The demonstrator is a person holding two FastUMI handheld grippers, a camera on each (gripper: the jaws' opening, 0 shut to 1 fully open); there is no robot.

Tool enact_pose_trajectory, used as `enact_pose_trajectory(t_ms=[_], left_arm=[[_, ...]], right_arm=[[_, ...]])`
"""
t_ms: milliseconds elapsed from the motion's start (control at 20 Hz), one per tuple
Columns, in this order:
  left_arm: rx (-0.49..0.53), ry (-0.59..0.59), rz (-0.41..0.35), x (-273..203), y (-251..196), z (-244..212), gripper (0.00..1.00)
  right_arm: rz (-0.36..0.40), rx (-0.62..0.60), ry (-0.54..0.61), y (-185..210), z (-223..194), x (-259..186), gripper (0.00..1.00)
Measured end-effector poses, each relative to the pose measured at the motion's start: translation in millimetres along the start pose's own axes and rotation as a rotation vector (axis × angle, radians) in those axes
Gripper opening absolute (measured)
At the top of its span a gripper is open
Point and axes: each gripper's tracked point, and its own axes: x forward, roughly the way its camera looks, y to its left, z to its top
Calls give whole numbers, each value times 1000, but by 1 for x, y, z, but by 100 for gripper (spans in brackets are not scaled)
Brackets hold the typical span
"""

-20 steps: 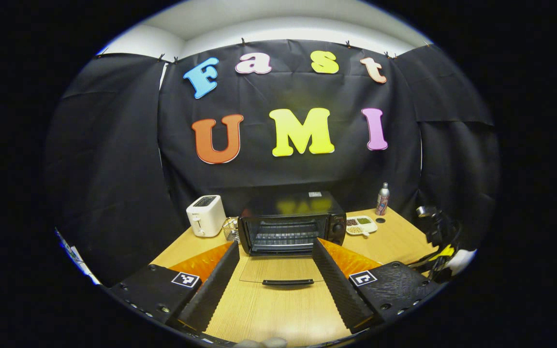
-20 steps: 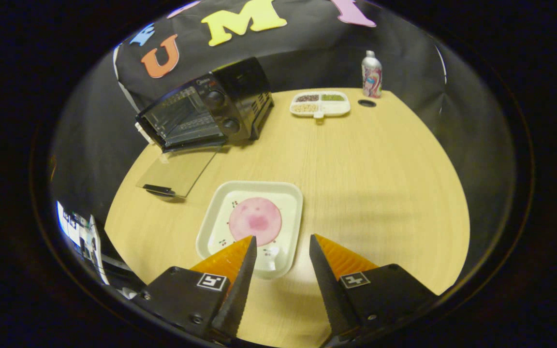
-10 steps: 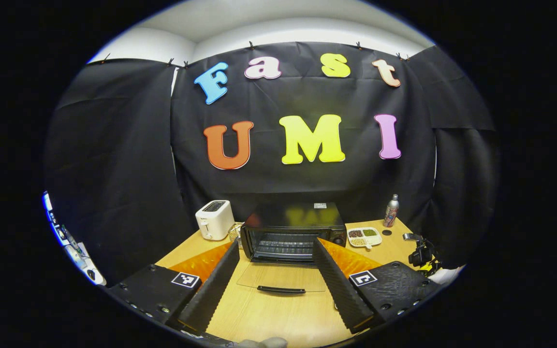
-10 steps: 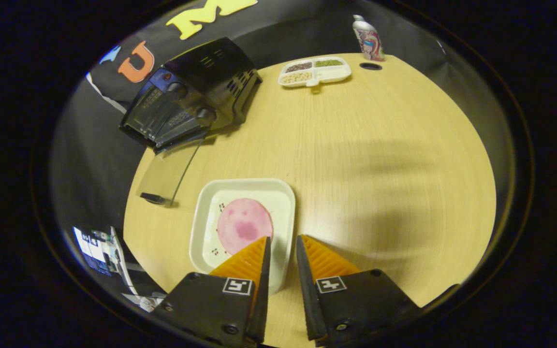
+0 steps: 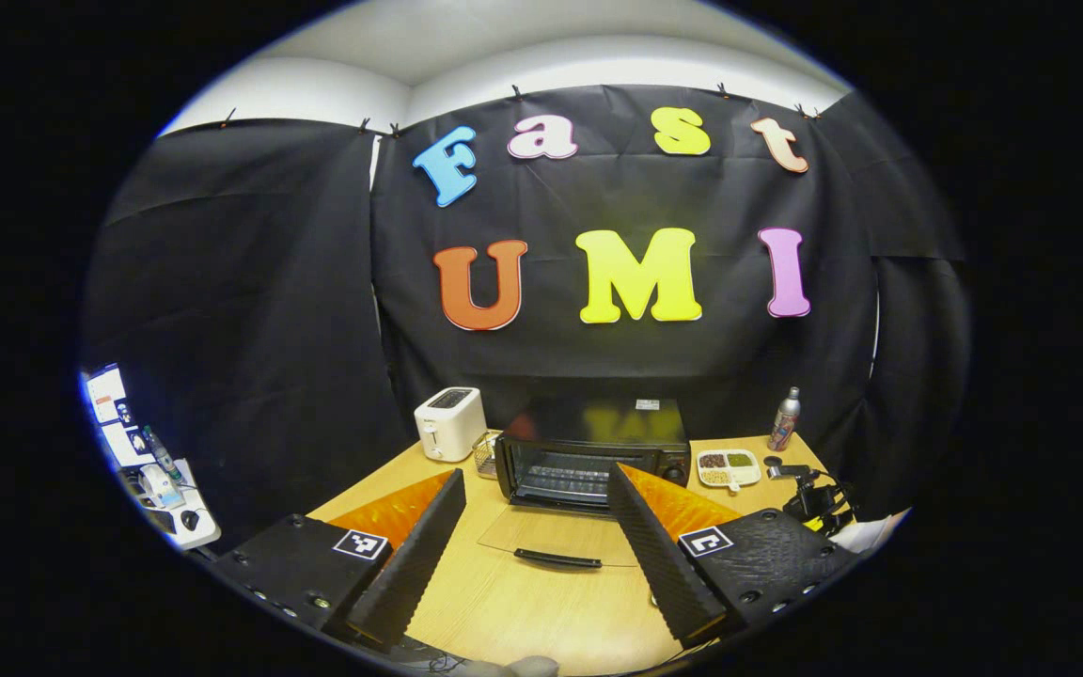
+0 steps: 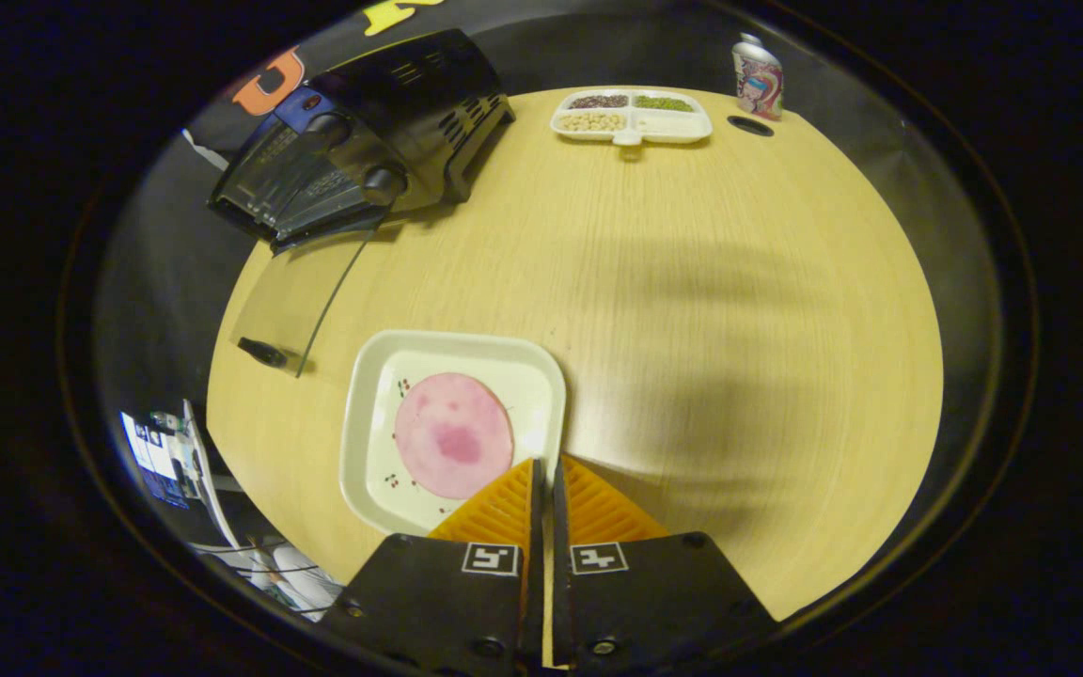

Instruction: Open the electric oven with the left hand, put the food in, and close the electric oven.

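While oven [image 6: 363,141] open: ham [image 6: 453,448] on tray [image 6: 363,423].

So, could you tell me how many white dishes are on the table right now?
2: a square plate with the pink slice near the right gripper, and a divided tray at the far edge beside the oven.

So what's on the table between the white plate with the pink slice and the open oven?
In the right gripper view, bare wood between the plate and oven; its dropped glass door lies alongside.

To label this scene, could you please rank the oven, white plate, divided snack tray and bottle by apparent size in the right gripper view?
1. black electric oven, though barely
2. white square plate, nearer the camera, so their order is unsure
3. white divided snack tray
4. metal bottle
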Motion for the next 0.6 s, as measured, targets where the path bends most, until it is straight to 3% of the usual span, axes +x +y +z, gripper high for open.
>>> enact_pose_trajectory(t_ms=[200,400,600], left_arm=[[-6,-32,2,-1,10,4,96],[-13,-58,-62,13,16,8,96],[-21,-53,-138,29,32,9,97]], right_arm=[[63,83,7,1,1,0,5],[150,178,-16,2,3,-1,1],[227,332,-72,8,-4,-8,4]])
